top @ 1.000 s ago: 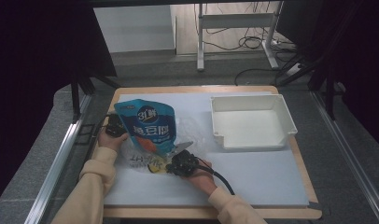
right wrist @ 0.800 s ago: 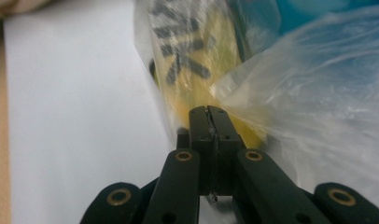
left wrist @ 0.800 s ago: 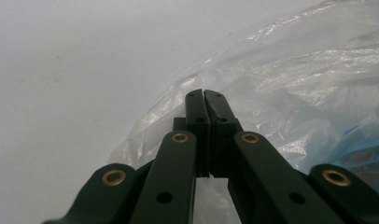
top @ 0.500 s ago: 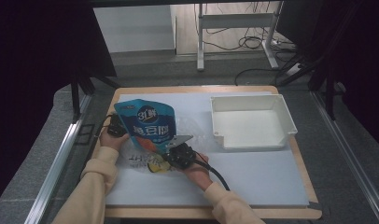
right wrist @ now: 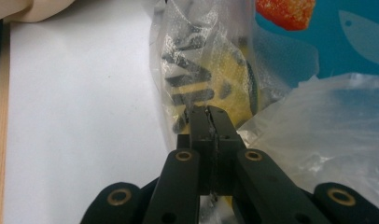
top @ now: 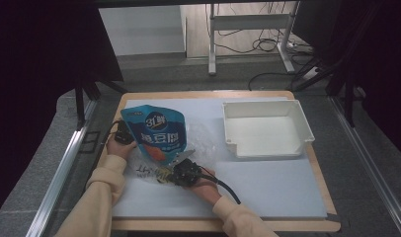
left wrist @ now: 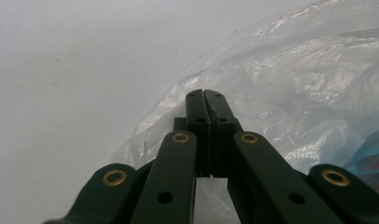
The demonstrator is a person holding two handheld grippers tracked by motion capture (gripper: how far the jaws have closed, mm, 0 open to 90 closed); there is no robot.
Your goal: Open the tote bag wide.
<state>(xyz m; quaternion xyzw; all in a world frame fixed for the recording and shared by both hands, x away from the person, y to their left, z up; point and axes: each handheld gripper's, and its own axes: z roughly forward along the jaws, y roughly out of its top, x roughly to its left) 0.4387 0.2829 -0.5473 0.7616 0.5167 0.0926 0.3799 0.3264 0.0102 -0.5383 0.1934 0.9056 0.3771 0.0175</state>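
Jaws of both the left gripper (left wrist: pixel 204 95) and right gripper (right wrist: pixel 208 114) are pinched closed on the crinkled clear plastic bag (top: pixel 201 140) at the table's front left. It holds a blue printed snack pouch (top: pixel 156 133). Uneven pulling could tear the thin film or let it slip free.

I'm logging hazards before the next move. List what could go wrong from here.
1. The right gripper pinches only thin film of the clear plastic bag; a hard pull might tear it or let it slip.
2. The left gripper also grips just the bag's edge, so opposing pulls could rip it.
3. The blue pouch stands half out and may topple onto the table.
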